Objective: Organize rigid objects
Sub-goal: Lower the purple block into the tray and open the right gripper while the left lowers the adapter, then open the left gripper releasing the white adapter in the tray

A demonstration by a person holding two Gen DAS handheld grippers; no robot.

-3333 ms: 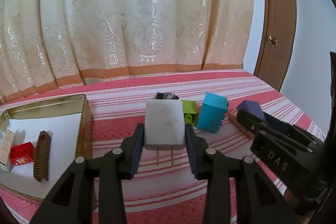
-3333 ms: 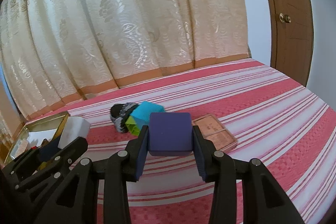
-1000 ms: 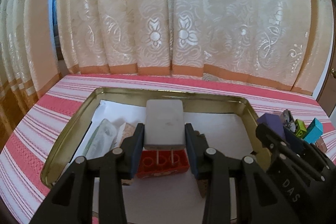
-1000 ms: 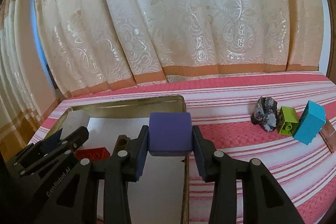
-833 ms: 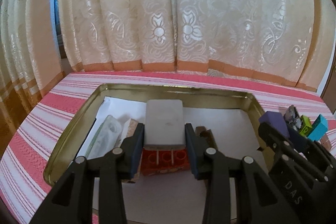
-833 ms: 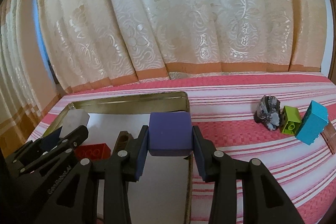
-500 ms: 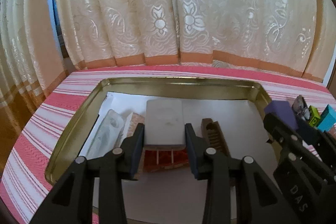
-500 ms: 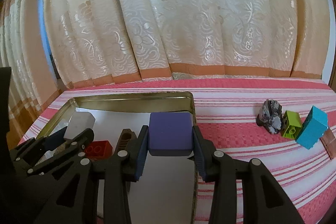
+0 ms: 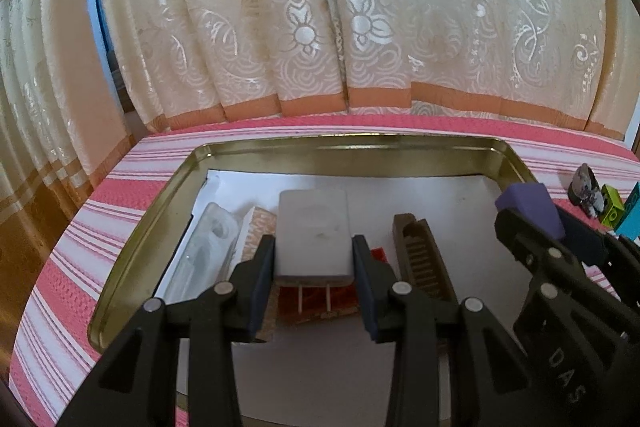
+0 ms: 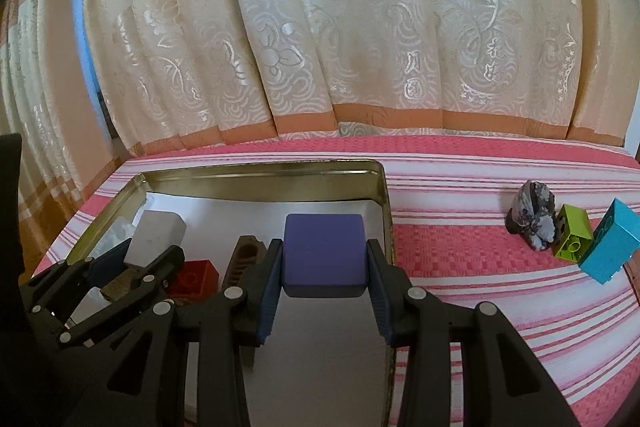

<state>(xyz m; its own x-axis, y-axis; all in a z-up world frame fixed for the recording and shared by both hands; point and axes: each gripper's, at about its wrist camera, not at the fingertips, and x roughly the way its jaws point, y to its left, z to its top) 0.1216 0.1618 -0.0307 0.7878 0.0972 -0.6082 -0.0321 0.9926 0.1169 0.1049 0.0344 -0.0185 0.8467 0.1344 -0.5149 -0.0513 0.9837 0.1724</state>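
left claw point(image 9: 314, 269): clamped on a load, pitched down | right claw point(image 10: 324, 281): clamped on a load, just beside

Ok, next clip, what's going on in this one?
A person is sorting small objects into a gold tray. The left gripper is shut on a white plug adapter, the right gripper on a purple block, both over the tray. A red brick and brown comb lie inside; a rock, green brick and blue brick remain outside.

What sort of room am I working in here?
Probably a room in a home, perhaps a bedroom: floor-length floral curtains hang behind a surface covered in pink striped woven cloth, with a gold metal tray and toy blocks on it.
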